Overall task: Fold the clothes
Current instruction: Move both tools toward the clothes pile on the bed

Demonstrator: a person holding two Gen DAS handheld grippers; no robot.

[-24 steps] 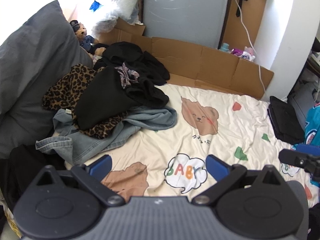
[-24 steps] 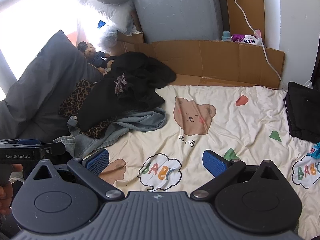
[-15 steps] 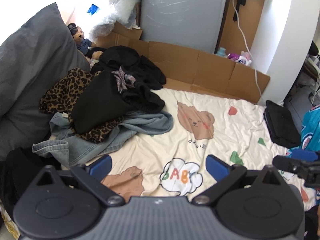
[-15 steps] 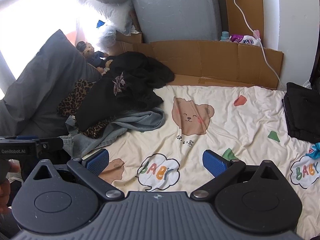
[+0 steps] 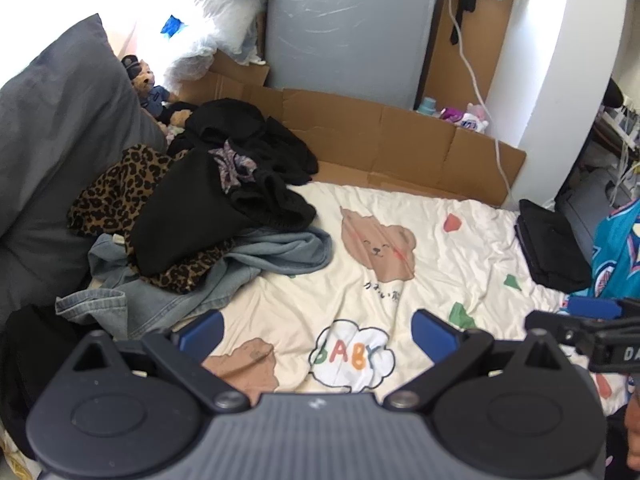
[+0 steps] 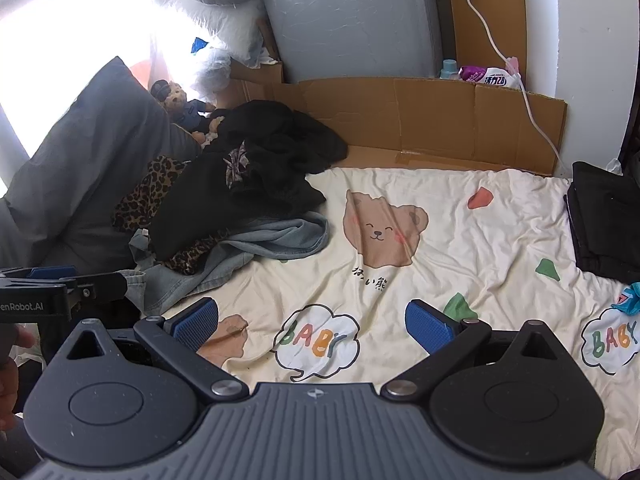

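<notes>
- Left gripper (image 5: 316, 330): jaws spread wide, nothing between them; it hovers over the cream bedsheet (image 5: 400, 292), with the "BABY" cloud print (image 5: 352, 354) just ahead between the blue pads.
- Right gripper (image 6: 312, 322): jaws likewise released and empty, above the same sheet, a "BABY" cloud print directly ahead.
- Clothes pile (image 5: 208, 216): ahead and to the left of both sets of jaws, well apart from them. Black garments on top, leopard-print piece (image 5: 116, 188) beneath, pale denim (image 5: 256, 260) at the bottom, spilling nearest the left pad.
- Grey pillow (image 5: 60, 140) stands left of the pile, touching it.
- Folded black garment (image 6: 604, 224) lies far right of the jaws, at the bed's edge.
- Teal garment (image 5: 616, 252) at the right, beside the right gripper in the left wrist view.
- Cardboard (image 6: 432, 120) lines the wall beyond the bed.
</notes>
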